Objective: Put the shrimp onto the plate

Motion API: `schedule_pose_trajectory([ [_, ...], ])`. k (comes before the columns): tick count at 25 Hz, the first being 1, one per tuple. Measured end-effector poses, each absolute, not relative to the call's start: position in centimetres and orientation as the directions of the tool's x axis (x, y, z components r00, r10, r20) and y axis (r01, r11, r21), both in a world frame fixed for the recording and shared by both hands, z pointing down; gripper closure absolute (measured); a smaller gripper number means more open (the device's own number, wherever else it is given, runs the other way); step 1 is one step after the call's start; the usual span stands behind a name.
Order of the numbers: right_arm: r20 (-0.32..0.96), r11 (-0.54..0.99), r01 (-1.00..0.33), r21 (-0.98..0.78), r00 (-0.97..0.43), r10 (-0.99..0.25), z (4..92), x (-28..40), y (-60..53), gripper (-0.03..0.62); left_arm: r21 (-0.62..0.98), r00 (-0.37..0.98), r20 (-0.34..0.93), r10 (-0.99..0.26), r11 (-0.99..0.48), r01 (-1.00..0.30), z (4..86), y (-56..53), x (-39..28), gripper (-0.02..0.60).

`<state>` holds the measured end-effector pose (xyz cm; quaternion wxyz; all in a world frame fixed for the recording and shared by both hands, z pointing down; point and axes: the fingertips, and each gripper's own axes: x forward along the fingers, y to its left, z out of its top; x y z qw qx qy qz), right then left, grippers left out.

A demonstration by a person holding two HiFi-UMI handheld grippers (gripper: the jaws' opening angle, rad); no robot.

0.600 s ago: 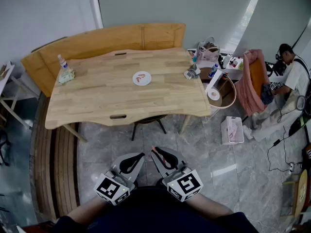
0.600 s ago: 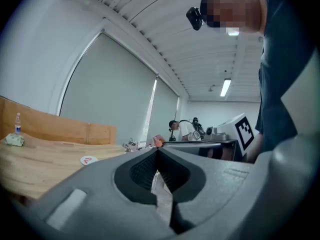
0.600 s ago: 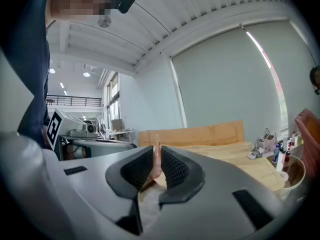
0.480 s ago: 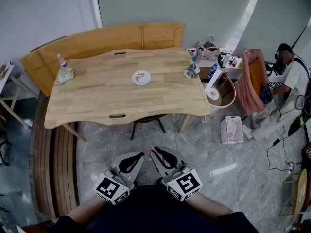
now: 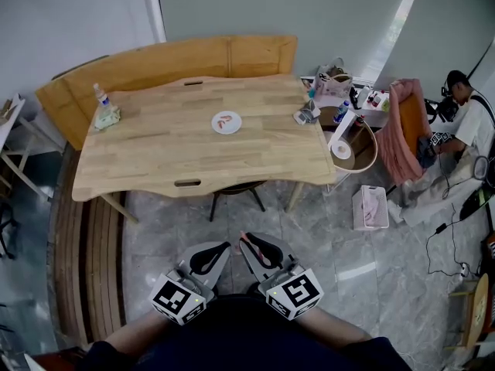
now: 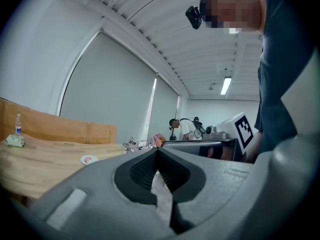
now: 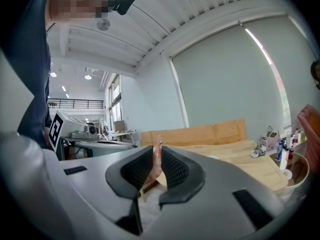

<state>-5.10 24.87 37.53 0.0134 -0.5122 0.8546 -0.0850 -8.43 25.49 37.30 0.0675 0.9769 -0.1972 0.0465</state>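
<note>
Shrimp (image 7: 156,168) clamped upright between the ribbed pads of the right tool (image 7: 158,151): a thin pink sliver, squeezed on both flat sides, with its pale tip poking just above the jaw ends. Shows in the head view only as a small pink point at the nose of the right tool (image 5: 242,237). Left tool (image 6: 157,151) with jaws brought together at the tips and nothing between them. Both tools held low and close against the person's dark torso, left tool (image 5: 226,246) just beside the right, marker cubes toward the body, noses aimed at the bench (image 5: 155,157). Grey tiled floor (image 5: 309,230) below them, bench well apart, farther ahead. White plate (image 5: 215,124) lying flat near the middle of the bench top, carrying an orange-red curl (image 5: 227,121) too small to name for certain. Same plate (image 6: 85,160) seen from the left gripper view as a pale disc on the wood. Far left corner of the bench: clear bottle (image 5: 99,97) standing upright, touching a crumpled greenish cloth (image 5: 107,119).
</note>
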Motion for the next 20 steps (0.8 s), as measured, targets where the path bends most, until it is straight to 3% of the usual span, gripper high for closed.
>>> schedule_pose_trajectory([
  [20,0.072,0.534,-0.834,-0.143,-0.546,-0.834,38.8,-0.1,22.4,0.534,0.103,0.873,0.111,-0.474,-0.868,-0.485,38.0,23.5,-3.8,0.578],
])
